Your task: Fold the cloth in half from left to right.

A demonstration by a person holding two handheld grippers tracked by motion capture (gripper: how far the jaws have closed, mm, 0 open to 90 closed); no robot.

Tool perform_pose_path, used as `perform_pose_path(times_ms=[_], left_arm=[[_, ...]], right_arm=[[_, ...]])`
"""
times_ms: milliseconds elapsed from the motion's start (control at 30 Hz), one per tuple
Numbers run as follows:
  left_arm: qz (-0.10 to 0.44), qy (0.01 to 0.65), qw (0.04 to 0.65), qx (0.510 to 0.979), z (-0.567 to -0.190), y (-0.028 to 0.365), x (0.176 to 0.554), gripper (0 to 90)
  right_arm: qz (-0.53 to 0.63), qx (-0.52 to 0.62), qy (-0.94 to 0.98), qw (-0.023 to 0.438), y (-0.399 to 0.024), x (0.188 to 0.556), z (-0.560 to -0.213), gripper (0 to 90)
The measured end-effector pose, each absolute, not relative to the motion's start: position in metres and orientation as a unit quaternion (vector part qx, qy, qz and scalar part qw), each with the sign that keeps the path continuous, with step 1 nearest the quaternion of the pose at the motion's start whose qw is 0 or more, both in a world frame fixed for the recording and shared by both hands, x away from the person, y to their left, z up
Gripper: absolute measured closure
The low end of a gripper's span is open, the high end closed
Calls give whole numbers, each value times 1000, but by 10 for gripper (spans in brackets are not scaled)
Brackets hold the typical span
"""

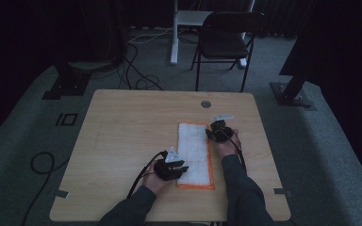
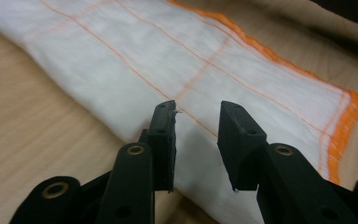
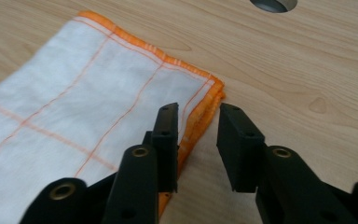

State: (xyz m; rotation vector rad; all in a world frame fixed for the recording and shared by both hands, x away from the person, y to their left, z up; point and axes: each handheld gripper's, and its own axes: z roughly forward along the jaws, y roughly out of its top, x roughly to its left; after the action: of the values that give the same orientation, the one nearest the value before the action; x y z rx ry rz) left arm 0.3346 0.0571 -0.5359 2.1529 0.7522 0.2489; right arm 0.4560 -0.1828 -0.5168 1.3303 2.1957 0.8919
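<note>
Cloth (image 1: pixel 195 155), one folded white piece with orange edging, is lying on the table (image 1: pixel 122 141) between two spread grippers, the left gripper (image 2: pixel 196 133) hovering over its long edge, the right gripper (image 3: pixel 196 135) straddling its corner, neither pinching it.

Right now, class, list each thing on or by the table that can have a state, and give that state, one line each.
Cloth: folded into a long strip, flat on the table.
Left gripper: open, jaws over the cloth's near edge.
Right gripper: open, astride the cloth's orange-hemmed corner.
Folding chair: unfolded, unoccupied.
</note>
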Motion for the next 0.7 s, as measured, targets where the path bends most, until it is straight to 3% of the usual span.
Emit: perform_pose_path(times_ms=[333,700], left_arm=[[127,337,418,834,-527,68,358,639],[129,374,412,821,-532,73,382,621]], right_arm=[[327,459,801,200,-181,426,-522,614],[329,468,798,189,-188,419,-531,601]])
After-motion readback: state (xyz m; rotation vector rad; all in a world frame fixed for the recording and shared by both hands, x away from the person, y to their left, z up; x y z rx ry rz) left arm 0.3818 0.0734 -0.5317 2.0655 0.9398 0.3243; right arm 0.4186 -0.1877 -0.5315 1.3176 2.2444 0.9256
